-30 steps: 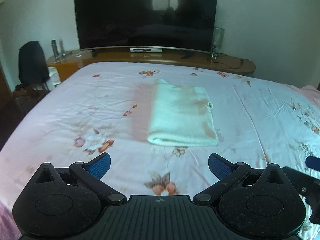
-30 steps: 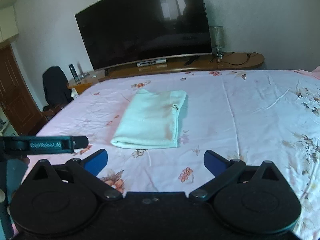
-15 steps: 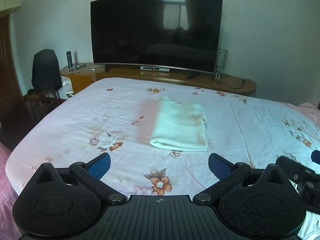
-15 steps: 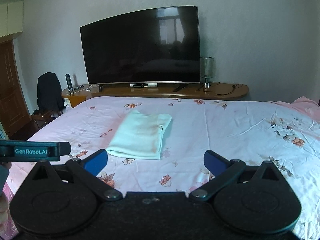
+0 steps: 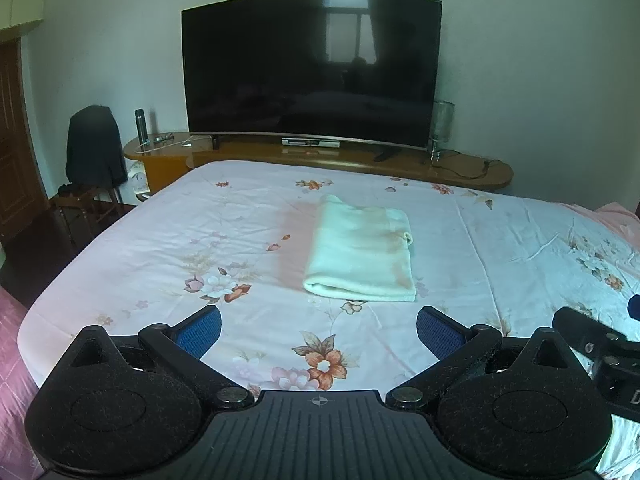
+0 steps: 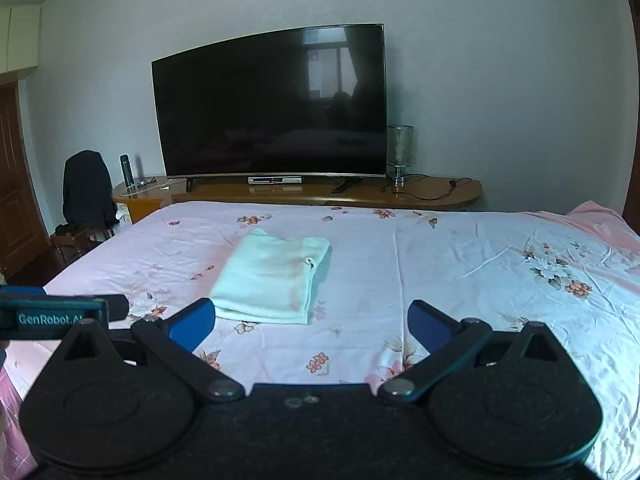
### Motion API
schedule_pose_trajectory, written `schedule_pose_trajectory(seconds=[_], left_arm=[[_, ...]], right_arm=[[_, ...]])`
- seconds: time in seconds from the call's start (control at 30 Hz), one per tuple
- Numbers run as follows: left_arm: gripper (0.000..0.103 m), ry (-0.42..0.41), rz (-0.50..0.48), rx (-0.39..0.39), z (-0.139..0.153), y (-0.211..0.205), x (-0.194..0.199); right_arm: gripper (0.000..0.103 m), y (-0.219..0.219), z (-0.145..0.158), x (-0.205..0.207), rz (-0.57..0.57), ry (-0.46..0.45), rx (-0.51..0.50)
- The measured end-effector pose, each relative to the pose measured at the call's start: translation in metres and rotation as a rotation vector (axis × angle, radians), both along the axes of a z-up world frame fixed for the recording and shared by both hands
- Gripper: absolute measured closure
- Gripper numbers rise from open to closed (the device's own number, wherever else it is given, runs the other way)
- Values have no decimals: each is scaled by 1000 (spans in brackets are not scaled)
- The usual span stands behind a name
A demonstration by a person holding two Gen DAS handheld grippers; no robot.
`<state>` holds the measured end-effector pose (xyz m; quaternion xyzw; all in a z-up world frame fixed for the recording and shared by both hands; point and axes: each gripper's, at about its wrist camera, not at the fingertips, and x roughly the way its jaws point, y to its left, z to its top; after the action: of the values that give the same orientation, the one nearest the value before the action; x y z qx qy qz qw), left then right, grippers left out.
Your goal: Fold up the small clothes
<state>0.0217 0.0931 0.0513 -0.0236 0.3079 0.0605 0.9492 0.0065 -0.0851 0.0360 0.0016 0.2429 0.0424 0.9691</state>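
We see a bed under a pink floral sheet filling most of both views, and beyond its far edge a large dark curved television standing on a long wooden stand. At the left end of the room a chair is draped in dark cloth, with a dark bottle on the stand near it and a glass lamp at the television's right corner.

On the sheet, roughly mid-bed, lies the folded pale green cloth, a neat rectangle with its rounded fold toward us and a small loop poking out on its right edge; nothing touches it.

Our left gripper hovers above the near sheet with its blue-padded fingers spread wide, holding nothing. Our right gripper is likewise spread wide and holding nothing, its left pad just short of the cloth's near corner in that view.
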Motion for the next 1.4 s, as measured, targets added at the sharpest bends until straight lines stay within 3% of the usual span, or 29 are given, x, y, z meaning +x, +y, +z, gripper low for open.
schedule_pose_trajectory(seconds=[1.4], left_arm=[[0,6,7,32,-5,-5,4]], right_arm=[[1,-7,-9,5,-32,12,0]])
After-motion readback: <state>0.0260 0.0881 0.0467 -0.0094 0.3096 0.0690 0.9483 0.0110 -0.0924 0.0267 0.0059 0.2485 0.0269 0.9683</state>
